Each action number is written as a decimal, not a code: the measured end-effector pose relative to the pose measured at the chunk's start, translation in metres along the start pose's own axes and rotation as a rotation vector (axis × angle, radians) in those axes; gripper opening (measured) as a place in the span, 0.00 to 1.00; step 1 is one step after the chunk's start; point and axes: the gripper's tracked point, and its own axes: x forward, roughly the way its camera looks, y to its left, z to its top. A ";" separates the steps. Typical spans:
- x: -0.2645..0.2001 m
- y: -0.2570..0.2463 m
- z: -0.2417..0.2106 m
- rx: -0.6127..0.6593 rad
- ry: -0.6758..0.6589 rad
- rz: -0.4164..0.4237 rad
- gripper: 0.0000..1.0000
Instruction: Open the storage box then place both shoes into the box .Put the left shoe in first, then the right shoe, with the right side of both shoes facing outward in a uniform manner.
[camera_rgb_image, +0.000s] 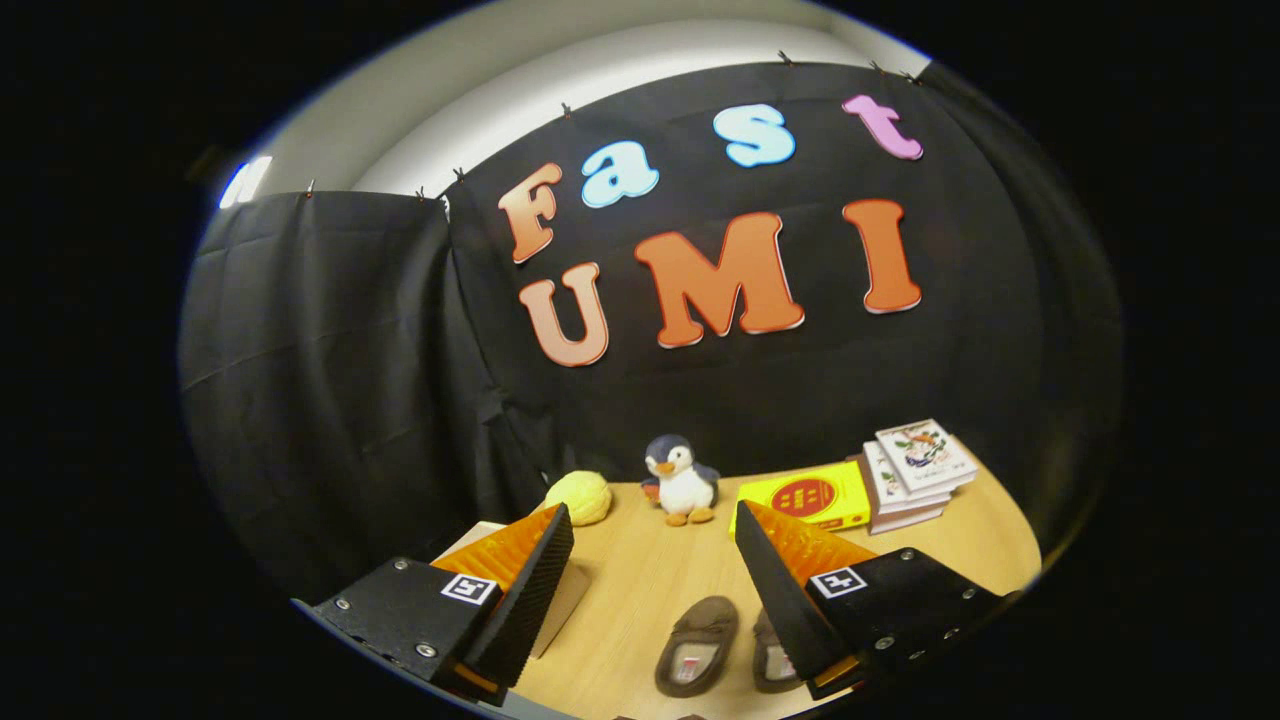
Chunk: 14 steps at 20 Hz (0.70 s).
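Two brown slippers lie side by side on the wooden table (650, 570). One slipper (697, 644) is in full sight between my fingers, low and close. The other slipper (768, 655) is partly hidden behind my right finger (790, 590). A pale flat box (560, 610), the storage box, lies at the table's left, mostly covered by my left finger (530, 580). My gripper (652, 528) hangs above the table with its fingers wide apart and nothing between them.
Along the back of the table stand a yellow soft ball (580, 497), a plush penguin (681, 480), a yellow box with a red emblem (805, 497) and a stack of books (915, 472). Black cloth closes the booth behind and to the left.
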 end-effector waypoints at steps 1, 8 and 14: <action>0.004 0.005 -0.010 0.025 0.035 0.022 0.98; 0.036 0.050 -0.074 0.205 0.283 0.187 0.97; 0.055 0.098 -0.123 0.349 0.491 0.315 0.97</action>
